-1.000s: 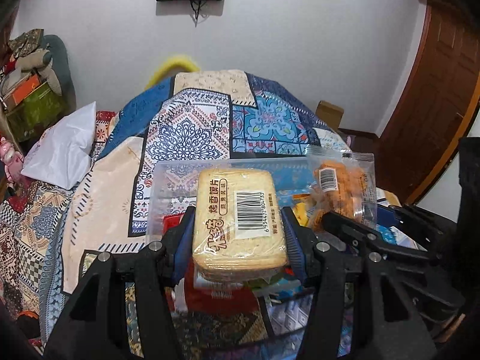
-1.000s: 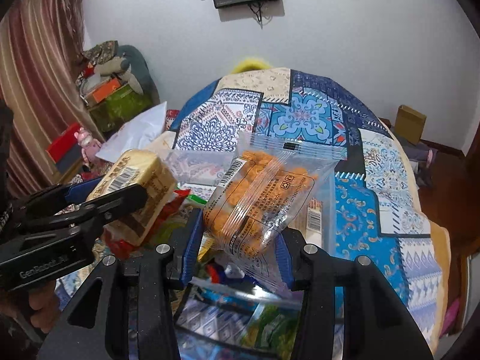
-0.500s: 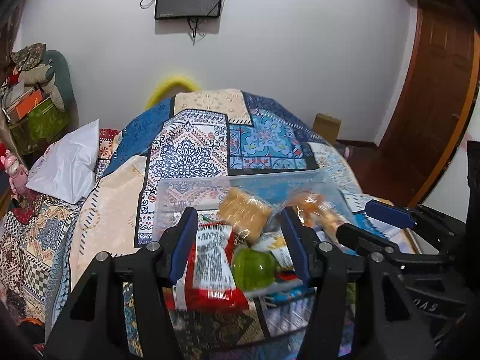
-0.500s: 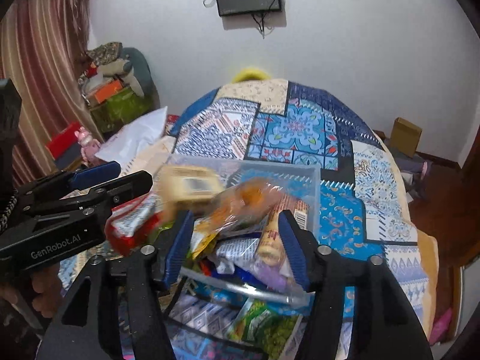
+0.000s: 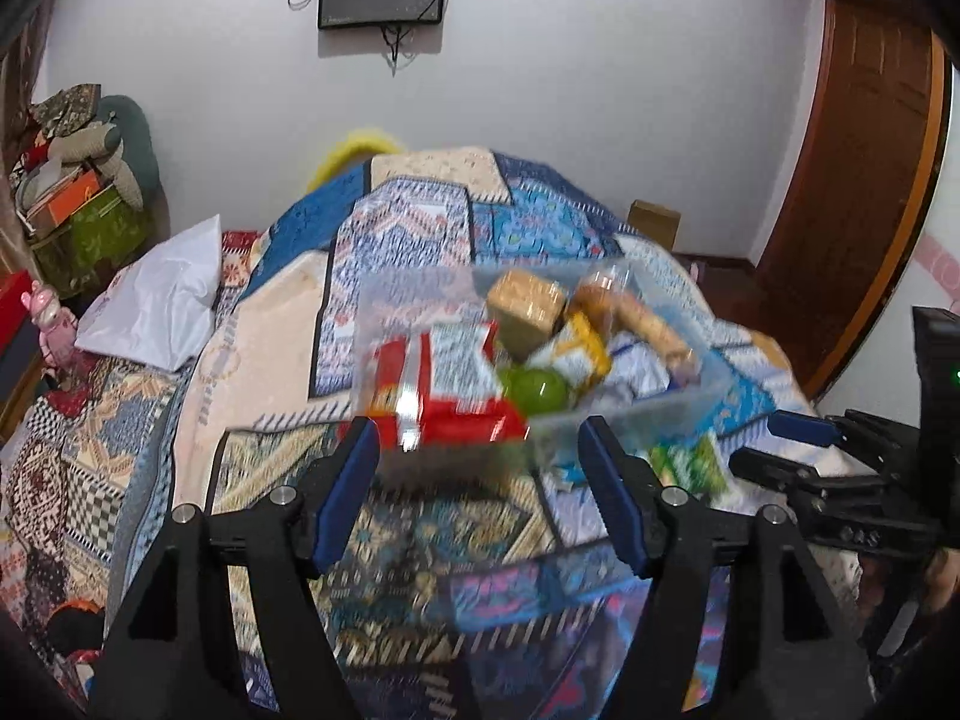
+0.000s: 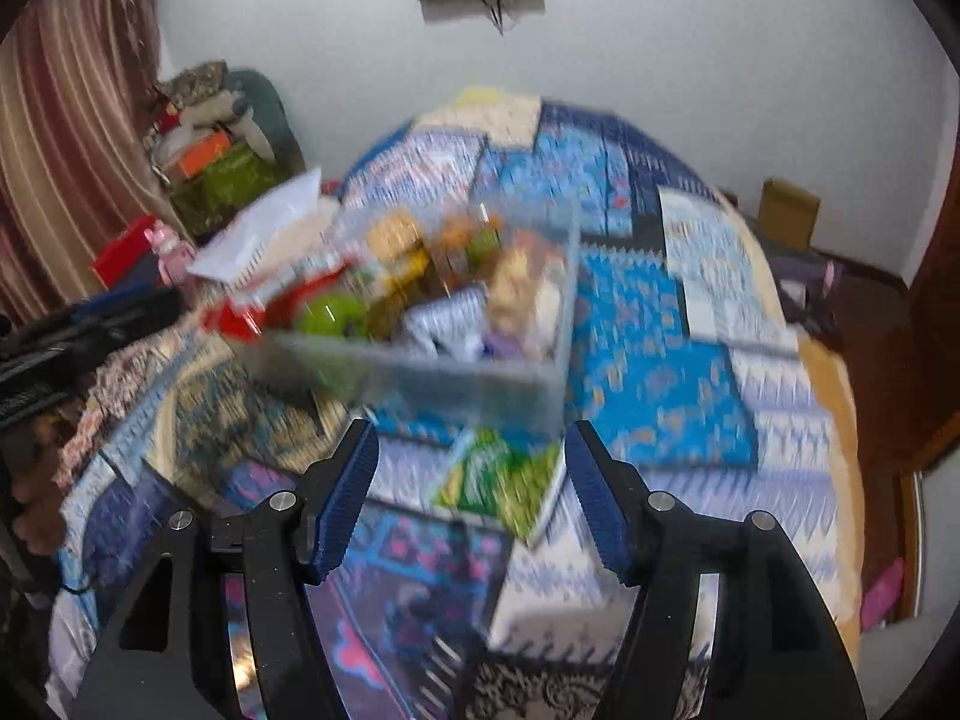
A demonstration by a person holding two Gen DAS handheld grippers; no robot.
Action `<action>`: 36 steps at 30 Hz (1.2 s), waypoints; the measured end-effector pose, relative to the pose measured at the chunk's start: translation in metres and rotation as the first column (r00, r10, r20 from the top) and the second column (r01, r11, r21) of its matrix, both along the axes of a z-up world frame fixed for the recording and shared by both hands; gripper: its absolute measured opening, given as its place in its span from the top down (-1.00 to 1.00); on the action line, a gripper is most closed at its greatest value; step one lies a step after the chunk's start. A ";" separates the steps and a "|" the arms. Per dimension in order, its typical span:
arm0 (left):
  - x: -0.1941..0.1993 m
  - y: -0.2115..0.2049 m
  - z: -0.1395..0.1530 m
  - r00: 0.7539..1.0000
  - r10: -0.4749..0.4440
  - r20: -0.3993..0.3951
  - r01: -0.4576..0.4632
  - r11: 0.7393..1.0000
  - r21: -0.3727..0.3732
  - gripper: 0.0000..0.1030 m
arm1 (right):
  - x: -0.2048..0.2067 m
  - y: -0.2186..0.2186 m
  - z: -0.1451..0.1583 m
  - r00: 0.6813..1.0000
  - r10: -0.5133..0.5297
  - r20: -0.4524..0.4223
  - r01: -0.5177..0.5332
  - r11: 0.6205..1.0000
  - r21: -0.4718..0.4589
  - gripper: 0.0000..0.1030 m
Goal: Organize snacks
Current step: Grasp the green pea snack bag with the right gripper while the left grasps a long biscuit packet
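**Both grippers empty near an overfilled snack bin**

On the left, the left gripper (image 5: 480,456) is seen with fingers spread and nothing held. A clear plastic bin (image 5: 690,399) rests on the patterned quilt (image 5: 270,324) just beyond it, heaped with snacks. A red packet (image 5: 438,384) overhangs the near rim and may slide out if the bin is bumped. Farther right, a green packet (image 6: 498,480) lies loose on the quilt, near the bin; it could be crushed or missed. The right gripper (image 6: 471,474) is likewise released and empty.
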State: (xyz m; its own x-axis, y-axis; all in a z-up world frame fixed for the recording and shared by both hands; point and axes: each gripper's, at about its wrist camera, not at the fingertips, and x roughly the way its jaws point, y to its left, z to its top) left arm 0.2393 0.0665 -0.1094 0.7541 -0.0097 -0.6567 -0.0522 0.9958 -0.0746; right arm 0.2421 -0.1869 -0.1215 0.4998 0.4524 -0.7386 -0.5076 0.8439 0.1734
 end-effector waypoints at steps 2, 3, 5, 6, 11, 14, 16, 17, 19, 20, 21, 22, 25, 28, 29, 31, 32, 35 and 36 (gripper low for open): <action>-0.005 0.002 -0.011 1.000 0.001 -0.018 -0.001 1.000 0.014 -0.33 | 0.004 -0.001 -0.015 0.999 -0.010 -0.035 0.010 1.000 -0.014 -0.19; -0.007 0.002 -0.015 1.000 0.002 -0.027 -0.001 1.000 0.018 -0.33 | 0.008 0.000 -0.023 0.999 -0.015 -0.051 0.014 1.000 -0.024 -0.19; -0.007 0.003 -0.027 0.998 -0.006 -0.057 0.007 1.000 0.016 -0.33 | 0.011 0.000 -0.032 0.997 -0.028 -0.069 0.025 0.999 -0.040 -0.19; -0.007 0.004 -0.031 0.998 -0.006 -0.067 0.007 1.000 0.016 -0.33 | 0.014 0.000 -0.038 0.996 -0.033 -0.085 0.029 0.999 -0.044 -0.19; -0.008 0.010 -0.048 0.996 0.006 -0.094 -0.004 1.000 0.017 -0.33 | 0.029 0.005 -0.059 0.988 -0.037 -0.153 0.032 0.999 -0.036 -0.19; -0.008 0.009 -0.054 0.994 0.006 -0.111 -0.005 1.000 0.005 -0.33 | 0.031 0.008 -0.065 0.987 -0.037 -0.159 0.034 0.999 -0.023 -0.18; -0.011 0.006 -0.057 0.993 0.001 -0.120 0.000 1.000 0.006 -0.33 | 0.028 0.009 -0.064 0.988 -0.033 -0.149 0.031 0.999 -0.018 0.05; -0.013 0.004 -0.058 0.992 -0.002 -0.123 0.003 1.000 0.007 -0.33 | 0.027 0.008 -0.063 0.989 -0.036 -0.146 0.034 0.999 -0.013 0.08; -0.018 -0.001 -0.059 0.991 -0.013 -0.130 0.014 1.000 0.004 -0.33 | 0.023 0.004 -0.061 0.988 -0.033 -0.152 0.034 0.999 0.005 0.17; -0.021 -0.004 -0.059 0.991 -0.020 -0.134 0.020 1.000 0.000 -0.33 | 0.019 0.003 -0.060 0.987 -0.025 -0.157 0.027 1.000 0.014 0.25; -0.023 -0.006 -0.060 0.990 -0.023 -0.138 0.023 1.000 -0.004 -0.33 | 0.017 0.002 -0.060 0.987 -0.021 -0.157 0.024 1.000 0.015 0.25; -0.026 -0.008 -0.061 0.989 -0.030 -0.144 0.028 1.000 -0.012 -0.33 | 0.012 0.000 -0.058 0.988 -0.020 -0.151 0.022 1.000 0.010 0.26; -0.038 -0.019 -0.062 0.986 -0.050 -0.161 0.045 0.998 -0.032 -0.33 | -0.001 -0.004 -0.055 0.989 -0.012 -0.144 0.014 1.000 0.012 0.32; -0.051 -0.031 -0.061 0.983 -0.072 -0.170 0.066 0.997 -0.042 -0.34 | -0.019 -0.013 -0.049 0.990 -0.007 -0.143 0.011 1.000 0.029 0.33; -0.055 -0.034 -0.060 0.982 -0.080 -0.171 0.073 0.996 -0.046 -0.34 | -0.025 -0.016 -0.047 0.990 -0.009 -0.138 0.014 0.999 0.032 0.34; -0.063 -0.043 -0.059 0.981 -0.093 -0.171 0.086 0.995 -0.050 -0.38 | -0.036 -0.023 -0.041 0.991 -0.011 -0.130 0.016 0.999 0.042 0.35; -0.068 -0.047 -0.058 0.980 -0.100 -0.173 0.093 0.994 -0.053 -0.40 | -0.040 -0.025 -0.039 0.992 -0.009 -0.127 0.015 0.999 0.047 0.35; -0.081 -0.060 -0.058 0.976 -0.123 -0.179 0.114 0.992 -0.056 -0.43 | -0.053 -0.033 -0.030 0.994 -0.009 -0.108 0.015 0.998 0.054 0.35; -0.085 -0.064 -0.059 0.974 -0.129 -0.185 0.122 0.991 -0.053 -0.43 | -0.058 -0.035 -0.028 0.995 -0.009 -0.103 0.015 0.998 0.058 0.35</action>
State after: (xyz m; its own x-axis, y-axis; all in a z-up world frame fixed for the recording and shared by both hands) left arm 0.1544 0.0025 -0.1689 0.6089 -0.1262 -0.7832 0.0560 0.9916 -0.1163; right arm 0.1844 -0.2224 -0.1493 0.4282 0.4906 -0.7589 -0.4744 0.8368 0.2732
